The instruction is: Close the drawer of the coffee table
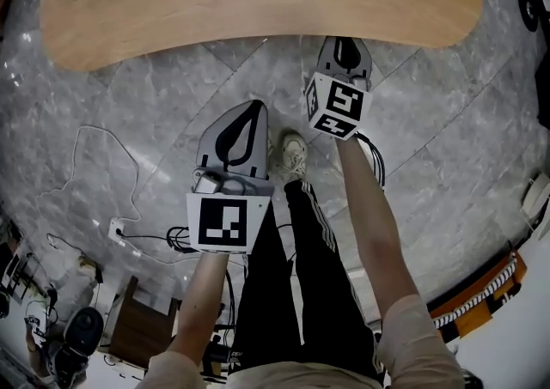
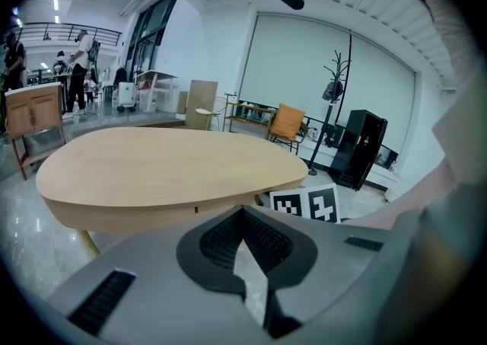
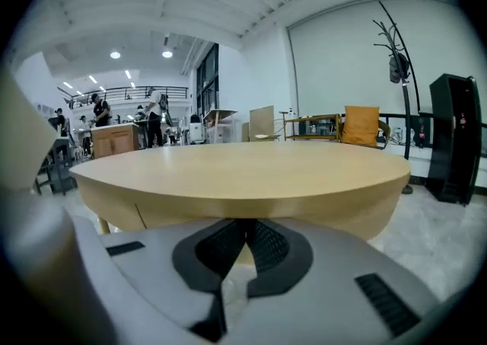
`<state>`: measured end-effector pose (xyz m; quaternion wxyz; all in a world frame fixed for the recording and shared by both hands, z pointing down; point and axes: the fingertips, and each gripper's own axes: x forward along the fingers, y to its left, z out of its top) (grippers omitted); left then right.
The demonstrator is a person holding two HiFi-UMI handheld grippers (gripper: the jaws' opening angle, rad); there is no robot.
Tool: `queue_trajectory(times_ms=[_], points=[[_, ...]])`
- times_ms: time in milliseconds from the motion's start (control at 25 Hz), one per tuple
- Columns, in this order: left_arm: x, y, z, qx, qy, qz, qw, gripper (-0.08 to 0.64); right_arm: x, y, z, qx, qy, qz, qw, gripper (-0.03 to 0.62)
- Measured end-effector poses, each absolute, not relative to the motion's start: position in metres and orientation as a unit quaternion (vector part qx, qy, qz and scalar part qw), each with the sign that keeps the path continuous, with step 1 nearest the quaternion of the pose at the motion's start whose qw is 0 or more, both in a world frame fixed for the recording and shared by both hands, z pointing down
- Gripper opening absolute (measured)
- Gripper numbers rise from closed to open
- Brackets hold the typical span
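coffee table (image 1: 258, 1): pale wood, smooth, matt sheen
floor (image 1: 129, 95): grey veined stone, polished, glossy
left gripper (image 2: 243, 214), right gripper (image 3: 245, 223): matt grey plastic shells
pads (image 3: 270, 248): black, finely ribbed

The head view looks steeply down from high above onto the left gripper (image 1: 255, 109), the right gripper (image 1: 345, 40) and the coffee table (image 1: 258, 1). Each gripper view sits low and close, facing the table's edge almost level. All three views share the table.

Looks like a big open showroom or studio hall: grey marble floor (image 1: 129, 95), upstairs railing (image 3: 129, 92), orange chair (image 3: 361, 124), coat stand (image 3: 396, 54), loose cables (image 1: 94, 155), people (image 3: 156, 115) milling around.
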<state>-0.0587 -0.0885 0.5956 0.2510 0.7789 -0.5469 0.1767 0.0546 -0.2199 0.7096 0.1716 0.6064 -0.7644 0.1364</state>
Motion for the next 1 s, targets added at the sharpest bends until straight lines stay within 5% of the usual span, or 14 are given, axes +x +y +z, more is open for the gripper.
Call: queue_trajectory(times_ms=[520, 680, 1000], points=[[-0.072, -0.115, 0.594, 0.774, -0.561, 0.159, 0.248, 0.008, 0.055, -0.226, 0.709, 0.593, -0.775, 0.139, 0.167, 0.008], [-0.063, -0.114, 0.580, 0.777, -0.555, 0.166, 0.247, 0.008, 0.055, -0.221, 0.718, 0.577, -0.767, 0.174, 0.221, 0.006], [-0.049, -0.122, 0.513, 0.782, -0.559, 0.132, 0.243, 0.008, 0.060, -0.191, 0.668, 0.574, -0.744, 0.277, 0.201, 0.006]])
